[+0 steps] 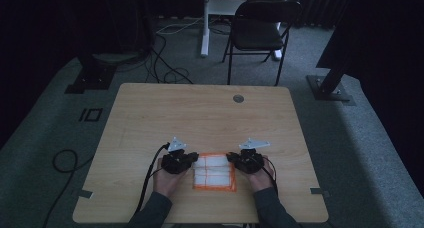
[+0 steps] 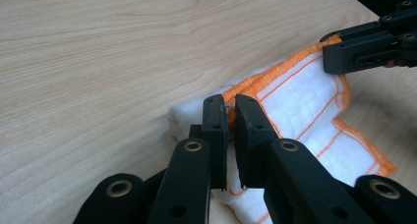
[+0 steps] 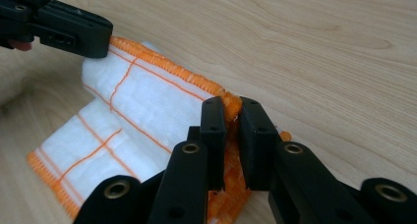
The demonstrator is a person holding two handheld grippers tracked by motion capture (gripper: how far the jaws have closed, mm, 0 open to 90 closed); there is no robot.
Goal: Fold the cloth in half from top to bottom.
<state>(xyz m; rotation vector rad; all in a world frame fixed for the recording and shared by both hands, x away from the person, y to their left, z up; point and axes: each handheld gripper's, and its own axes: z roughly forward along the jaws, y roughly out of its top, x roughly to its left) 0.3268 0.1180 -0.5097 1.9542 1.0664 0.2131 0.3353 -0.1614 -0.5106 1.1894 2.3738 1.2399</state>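
A white cloth (image 1: 214, 171) with orange stitched edges and thin orange grid lines lies folded on my light wooden desk (image 1: 200, 113), near its front edge. Its far corners are pinched up off the wood, one in my left gripper (image 2: 230, 117), one in my right gripper (image 3: 232, 117), the near part resting flat.

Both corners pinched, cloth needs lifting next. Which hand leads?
Neither clearly; probably both together. Left gripper is shut on the cloth at its left far corner, right gripper on the orange edge at the right far corner.
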